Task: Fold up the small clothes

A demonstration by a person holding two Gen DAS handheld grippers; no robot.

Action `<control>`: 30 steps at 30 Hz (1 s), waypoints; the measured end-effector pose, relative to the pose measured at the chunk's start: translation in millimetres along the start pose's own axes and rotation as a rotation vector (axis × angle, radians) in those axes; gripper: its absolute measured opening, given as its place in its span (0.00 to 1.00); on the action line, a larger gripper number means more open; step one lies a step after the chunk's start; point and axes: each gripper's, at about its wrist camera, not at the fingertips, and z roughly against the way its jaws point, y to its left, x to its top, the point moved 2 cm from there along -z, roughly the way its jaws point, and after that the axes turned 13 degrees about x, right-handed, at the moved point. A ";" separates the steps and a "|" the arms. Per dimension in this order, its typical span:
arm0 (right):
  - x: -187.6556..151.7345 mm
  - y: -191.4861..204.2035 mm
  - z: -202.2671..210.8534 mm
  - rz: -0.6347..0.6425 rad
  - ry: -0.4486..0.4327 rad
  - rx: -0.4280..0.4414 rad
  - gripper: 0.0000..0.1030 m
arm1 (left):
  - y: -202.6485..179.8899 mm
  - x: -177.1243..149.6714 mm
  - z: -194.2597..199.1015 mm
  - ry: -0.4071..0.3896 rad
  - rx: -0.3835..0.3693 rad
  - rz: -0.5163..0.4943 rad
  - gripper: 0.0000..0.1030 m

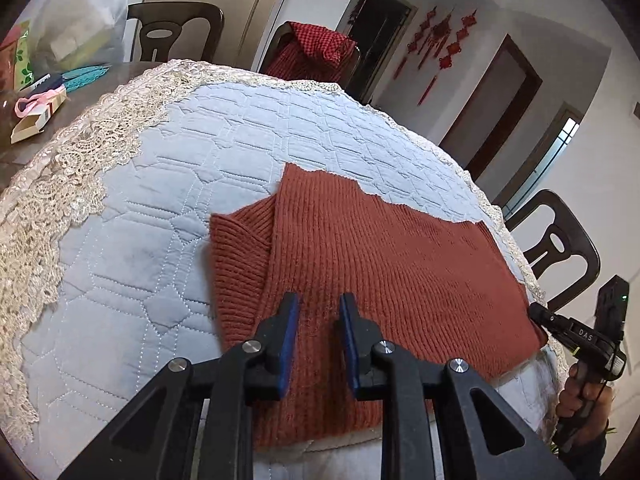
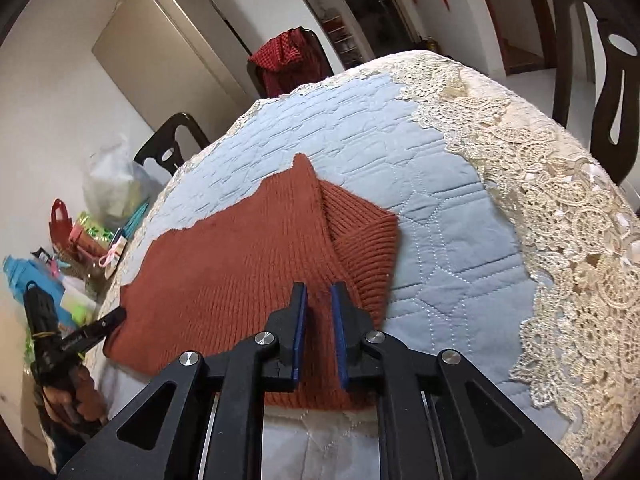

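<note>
A rust-red ribbed knit sweater (image 1: 380, 264) lies flat, folded, one sleeve sticking out sideways.

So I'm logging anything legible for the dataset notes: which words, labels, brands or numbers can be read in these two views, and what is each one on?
"DAS": white letters on the black body of the right gripper, seen from the left wrist view.
Print on the small cardboard box at the table edge: too blurred to read.
Printed gift bags and packets beside the table: too small to read.
Rust-red ribbed knit sweater: no label visible.
</note>
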 end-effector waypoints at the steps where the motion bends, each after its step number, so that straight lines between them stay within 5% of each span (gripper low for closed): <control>1: 1.7 5.8 0.3 0.016 -0.001 -0.009 0.11 | -4.4 4.1 1.5 -0.008 0.010 -0.010 0.23; 8: 22.2 31.5 -35.4 0.072 0.034 0.017 0.14 | -38.5 38.8 -12.5 -0.047 0.018 -0.064 0.25; 12: 23.3 18.9 -52.8 0.033 0.055 0.003 0.13 | -28.5 33.7 -41.6 0.006 0.149 -0.058 0.25; 17: 21.8 -4.4 -37.4 -0.046 -0.003 0.025 0.07 | -7.7 28.7 -38.0 0.004 0.078 0.028 0.23; 30: 26.9 -8.3 -30.5 -0.091 -0.026 0.018 0.08 | -19.4 31.4 -35.1 -0.004 0.135 -0.014 0.23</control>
